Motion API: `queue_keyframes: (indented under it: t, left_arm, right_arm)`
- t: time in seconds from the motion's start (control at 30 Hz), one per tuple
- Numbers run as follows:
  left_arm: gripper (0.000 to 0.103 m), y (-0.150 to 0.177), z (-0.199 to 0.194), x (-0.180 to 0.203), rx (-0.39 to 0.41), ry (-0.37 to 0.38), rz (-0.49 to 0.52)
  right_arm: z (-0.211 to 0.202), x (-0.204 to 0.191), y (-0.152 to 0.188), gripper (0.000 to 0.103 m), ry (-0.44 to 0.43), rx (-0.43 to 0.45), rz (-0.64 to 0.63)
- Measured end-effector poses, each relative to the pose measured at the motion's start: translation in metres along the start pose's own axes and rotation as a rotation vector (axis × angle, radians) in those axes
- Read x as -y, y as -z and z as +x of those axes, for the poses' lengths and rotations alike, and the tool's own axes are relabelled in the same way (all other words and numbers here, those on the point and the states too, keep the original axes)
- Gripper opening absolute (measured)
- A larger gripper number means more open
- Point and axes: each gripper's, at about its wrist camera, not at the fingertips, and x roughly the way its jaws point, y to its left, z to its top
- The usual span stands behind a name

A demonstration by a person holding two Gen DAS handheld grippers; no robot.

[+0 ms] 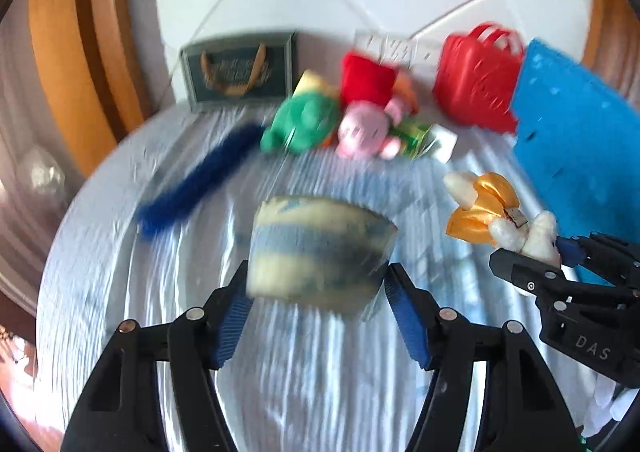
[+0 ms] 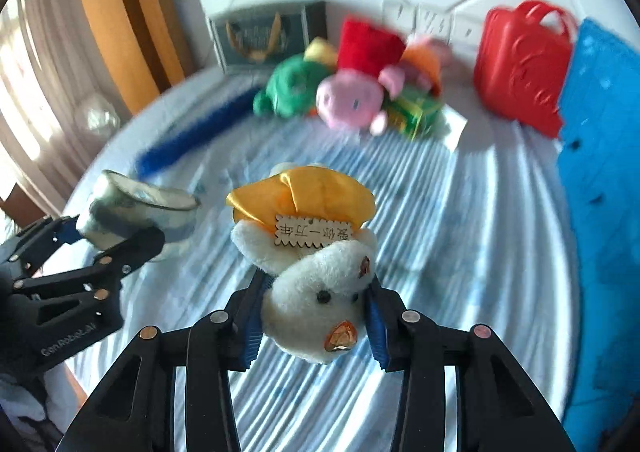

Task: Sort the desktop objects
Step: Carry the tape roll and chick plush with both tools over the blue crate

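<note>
The right gripper (image 2: 316,316) pinches the white plush (image 2: 316,304); the blue basket (image 2: 600,212) lies at three o'clock, nearer this hand. The left gripper (image 1: 318,292) clamps the bowl (image 1: 320,252).

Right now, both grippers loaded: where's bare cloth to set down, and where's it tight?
Free: the striped cloth in front of the toy pile, between the blue fuzzy strip and the blue board.

Crowded: the back edge, with the dark box, green plush, pink plush and red basket.

Left gripper holds the bowl, right gripper the white plush.
</note>
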Motion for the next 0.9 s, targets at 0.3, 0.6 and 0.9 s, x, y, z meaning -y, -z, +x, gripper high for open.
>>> queue_keyframes:
  t: [0.3, 0.6, 0.9]
  left_arm:
    - [0.063, -0.047, -0.077, 0.094, 0.196, 0.119, 0.093]
    - [0.061, -0.094, -0.142, 0.264, 0.367, 0.265, 0.177]
    - [0.061, -0.090, -0.174, 0.449, 0.377, 0.363, 0.289]
  right_arm:
    - [-0.136, 0.045, -0.018, 0.042, 0.110, 0.258, 0.048]
    - [-0.264, 0.170, 0.021, 0.042, 0.268, 0.443, 0.150]
    - [-0.329, 0.321, 0.072, 0.042, 0.423, 0.441, 0.268]
